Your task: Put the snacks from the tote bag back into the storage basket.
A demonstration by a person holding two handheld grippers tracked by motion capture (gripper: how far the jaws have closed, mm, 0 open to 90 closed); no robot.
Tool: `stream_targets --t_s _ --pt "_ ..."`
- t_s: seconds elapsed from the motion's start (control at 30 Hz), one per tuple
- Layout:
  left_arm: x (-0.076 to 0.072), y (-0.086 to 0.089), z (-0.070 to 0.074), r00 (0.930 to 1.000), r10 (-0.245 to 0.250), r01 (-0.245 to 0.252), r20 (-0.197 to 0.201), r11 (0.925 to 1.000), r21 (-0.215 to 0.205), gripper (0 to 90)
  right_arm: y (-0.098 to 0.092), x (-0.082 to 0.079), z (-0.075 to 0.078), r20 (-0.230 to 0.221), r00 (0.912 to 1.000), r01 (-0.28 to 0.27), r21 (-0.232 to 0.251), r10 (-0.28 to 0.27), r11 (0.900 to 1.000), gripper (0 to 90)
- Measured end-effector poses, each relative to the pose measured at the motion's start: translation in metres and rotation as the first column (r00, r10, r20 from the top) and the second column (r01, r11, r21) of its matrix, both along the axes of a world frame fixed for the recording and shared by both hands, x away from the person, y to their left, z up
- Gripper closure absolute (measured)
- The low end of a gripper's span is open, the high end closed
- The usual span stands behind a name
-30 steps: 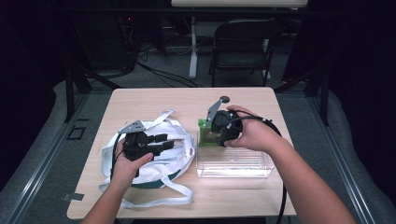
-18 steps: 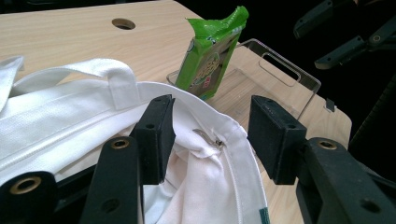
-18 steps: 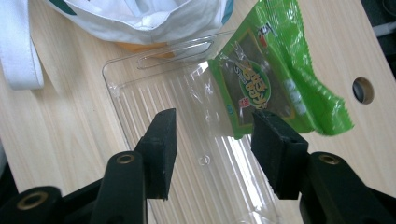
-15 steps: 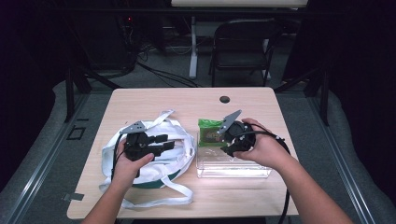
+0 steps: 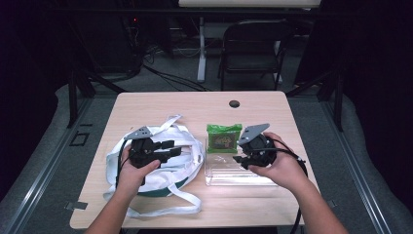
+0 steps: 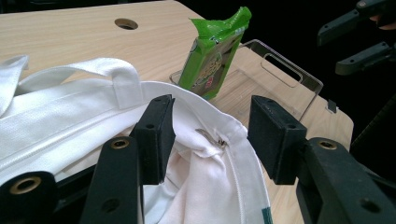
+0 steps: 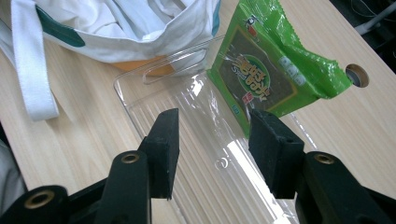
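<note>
High view puts a person's two forearms at the near edge of the worktop (image 5: pixel 253 105), each hand carrying one pair of tongs. On the near left, the left tongs (image 5: pixel 168 148) rest over a white cloth tote bag (image 5: pixel 187 163) whose long straps spill toward the near edge. From the left gripper view, the left tongs (image 6: pixel 210 135) stand spread, with the bag's (image 6: pixel 60 121) hemmed rim and a small metal zip pull lying between the two black pads; one pad touches the cloth, the other stands clear of it, so nothing is pinched.

On the near right, the right tongs (image 5: pixel 237 159) hover over a clear plastic tray (image 5: pixel 229 178) that sits just beside the bag. In the right gripper view the right tongs (image 7: pixel 212 144) are also spread, though their jaws have just been closing; between them lies only the ribbed floor of the tray (image 7: pixel 159 100). The green snack packet (image 7: pixel 268 70) stands tilted at the tray's far end, its lower edge just beside the right-hand pad, with no firm contact that I can tell.

Farther off in the high view, the packet (image 5: pixel 223 138) stands at the far end of the tray, between the two hands. Beyond it, near the far edge, a round cable hole (image 5: pixel 234 104) pierces the wood. Past the worktop stands a dark folding chair (image 5: pixel 255 53).
</note>
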State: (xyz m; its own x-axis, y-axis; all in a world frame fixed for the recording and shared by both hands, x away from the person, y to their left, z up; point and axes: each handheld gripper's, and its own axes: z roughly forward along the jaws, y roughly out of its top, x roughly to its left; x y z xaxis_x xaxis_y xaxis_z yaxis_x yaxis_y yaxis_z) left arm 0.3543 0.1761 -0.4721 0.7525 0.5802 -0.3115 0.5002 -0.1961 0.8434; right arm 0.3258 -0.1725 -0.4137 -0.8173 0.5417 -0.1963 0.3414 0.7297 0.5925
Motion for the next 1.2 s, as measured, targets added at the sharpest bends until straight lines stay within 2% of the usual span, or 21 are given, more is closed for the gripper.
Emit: stream_targets --t_s 0.1,0.17,0.27,0.33,0.43,0.63,0.7,1.03,1.2 --pt "0.000 0.000 0.000 1.0000 0.001 -0.001 -0.002 1.0000 0.000 50.4 -0.004 -0.007 -0.004 0.002 0.9997 0.025 0.015 -0.025 1.000 53.2" --pt "0.000 0.000 0.000 1.0000 0.002 -0.002 -0.001 1.0000 0.001 50.4 -0.008 -0.013 -0.010 -0.008 0.9992 0.041 0.052 -0.040 0.998 53.2" --pt "0.000 0.000 0.000 1.0000 0.002 -0.002 -0.001 1.0000 0.003 50.3 -0.012 -0.018 -0.017 -0.008 0.9982 0.059 0.054 -0.059 0.997 53.2" --pt "0.000 0.000 -0.001 1.0000 0.001 -0.001 -0.002 1.0000 0.005 50.3 -0.014 -0.021 -0.022 -0.006 0.9975 0.071 0.076 -0.071 0.995 53.2" --pt "0.001 0.000 -0.001 1.0000 0.003 -0.003 -0.001 1.0000 0.007 50.3 -0.016 -0.024 -0.029 -0.007 0.9963 0.086 0.116 -0.085 0.990 53.2" --pt "0.001 0.000 -0.002 1.0000 0.006 -0.006 -0.003 1.0000 0.007 50.1 -0.017 -0.029 -0.040 0.001 0.9938 0.110 0.149 -0.111 0.983 53.0" --pt "0.001 -0.001 -0.002 1.0000 0.005 -0.005 -0.005 1.0000 0.007 50.0 -0.018 -0.031 -0.046 0.017 0.9909 0.128 0.177 -0.133 0.976 53.1" --pt "0.002 -0.001 -0.004 0.9999 0.010 -0.010 -0.007 0.9998 0.016 49.6 -0.020 -0.030 -0.062 -0.008 0.9837 0.178 0.184 -0.180 0.967 51.8" --pt "0.003 0.001 -0.005 0.9998 0.018 -0.018 -0.011 0.9996 0.020 49.6 -0.022 -0.031 -0.068 -0.014 0.9824 0.186 0.169 -0.186 0.968 51.2"
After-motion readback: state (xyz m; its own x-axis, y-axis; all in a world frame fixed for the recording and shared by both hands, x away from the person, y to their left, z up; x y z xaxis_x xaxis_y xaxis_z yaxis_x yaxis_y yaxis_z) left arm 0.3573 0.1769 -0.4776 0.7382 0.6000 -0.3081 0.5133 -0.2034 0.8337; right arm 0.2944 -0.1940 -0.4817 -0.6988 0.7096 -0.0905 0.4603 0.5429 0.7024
